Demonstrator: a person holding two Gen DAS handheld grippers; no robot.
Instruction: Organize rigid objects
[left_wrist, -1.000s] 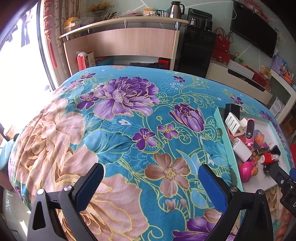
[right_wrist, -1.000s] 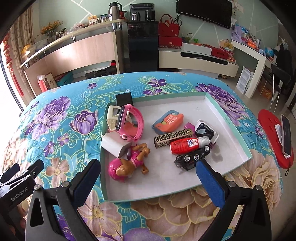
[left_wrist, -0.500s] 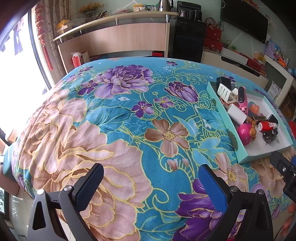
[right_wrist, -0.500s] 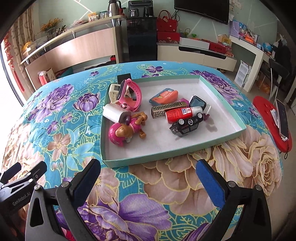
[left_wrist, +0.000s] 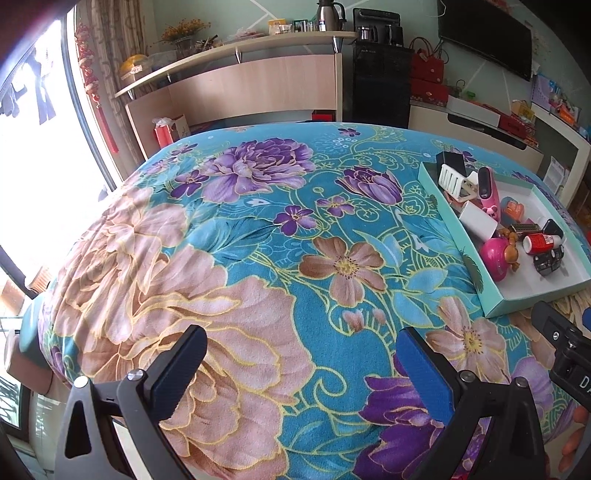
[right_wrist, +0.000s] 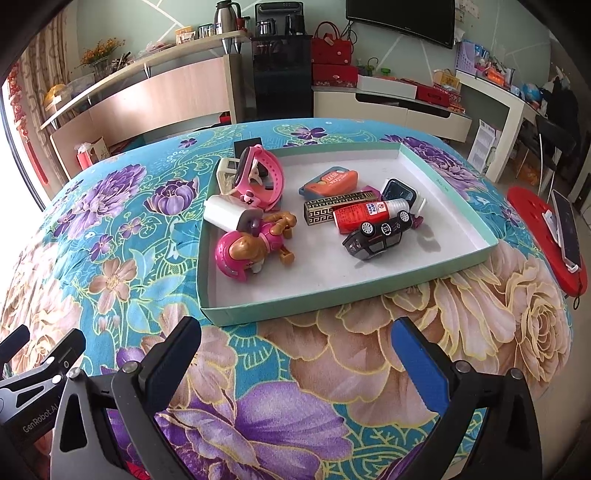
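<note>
Right gripper (right_wrist: 295, 354): jaws wide apart, empty, blue pads (right_wrist: 421, 365) rubbery and flat, hanging over the cloth (right_wrist: 369, 362) just short of the tray (right_wrist: 332, 302). Left gripper (left_wrist: 299, 358): jaws likewise spread, nothing between them, over bare cloth with the tray at 2 o'clock.

Straight ahead of the right jaws at 12 o'clock, inside the shallow card tray: 2 loose clusters. At 11 o'clock, doll (right_wrist: 251, 243) lying down, glossy round pink helmet, hard plastic; slippery on the dome, so better taken across the narrower body. Touching it, a white block (right_wrist: 225, 216), smooth and boxy, easy flat sides. Behind, pink watch (right_wrist: 262, 173), its curved strap looped; probably springy, so best pinched across the strap. At 1 o'clock, black car (right_wrist: 376, 236), tilted against the red bottle (right_wrist: 365, 216); light, stiff, likely to roll on its wheels, so squeeze the body sides. Bottle cylindrical, slick label, apt to roll away; grip mid-barrel. Gold-patterned box (right_wrist: 328, 214) just behind, rectangular, firm. Orange case (right_wrist: 330, 181) further back, rounded corners.

All small and light by the look, nothing obviously fragile. Cloth plush, floral, soft underfoot; tray walls thin card, likely to slide if nudged.
</note>
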